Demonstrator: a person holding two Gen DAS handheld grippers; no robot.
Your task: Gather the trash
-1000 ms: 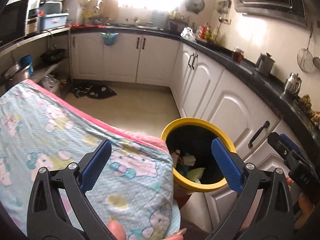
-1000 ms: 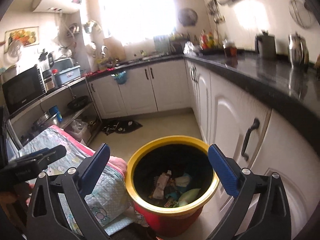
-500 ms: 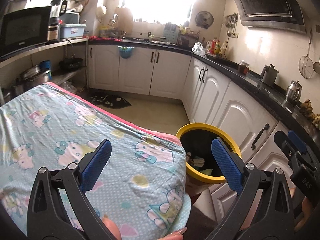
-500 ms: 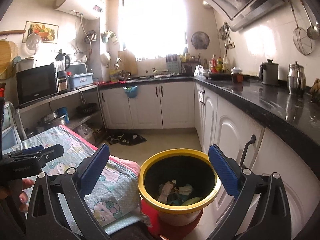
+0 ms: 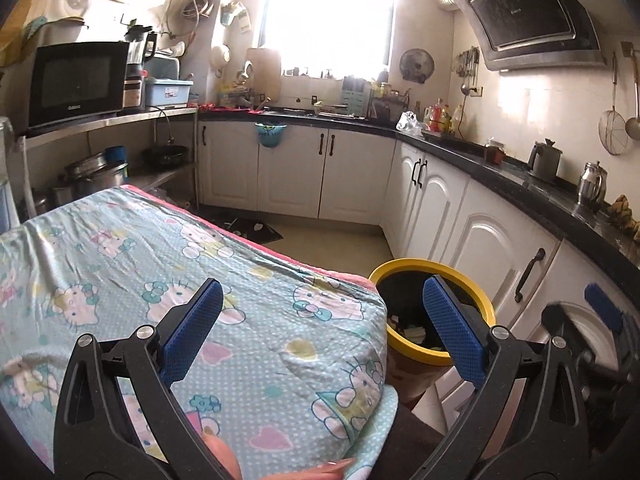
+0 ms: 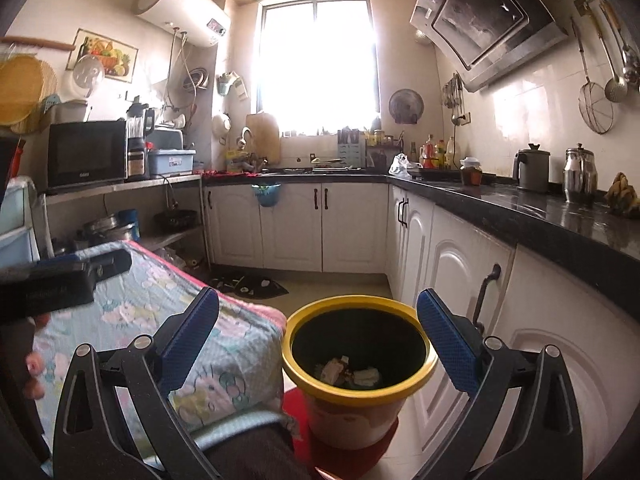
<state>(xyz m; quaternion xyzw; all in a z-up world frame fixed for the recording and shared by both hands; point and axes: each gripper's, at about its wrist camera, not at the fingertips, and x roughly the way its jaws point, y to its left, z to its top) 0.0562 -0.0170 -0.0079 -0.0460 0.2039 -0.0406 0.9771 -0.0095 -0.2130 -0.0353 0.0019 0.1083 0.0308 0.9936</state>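
A yellow-rimmed trash bin with a black liner stands on the floor beside the white cabinets; scraps of trash lie at its bottom. My right gripper hangs open above the bin with nothing between its blue pads. In the left wrist view the same bin shows to the right of a table. My left gripper is open and empty over the table's cartoon-print cloth. No loose trash shows on the cloth.
White cabinets under a black counter run along the right with kettles and jars. A shelf with a microwave and pots stands at the left. A dark mat lies on the tiled floor.
Both grippers have risen and pulled back from the bin. More of the cloth and the kitchen shows, and the bin looks smaller. Both stay open.
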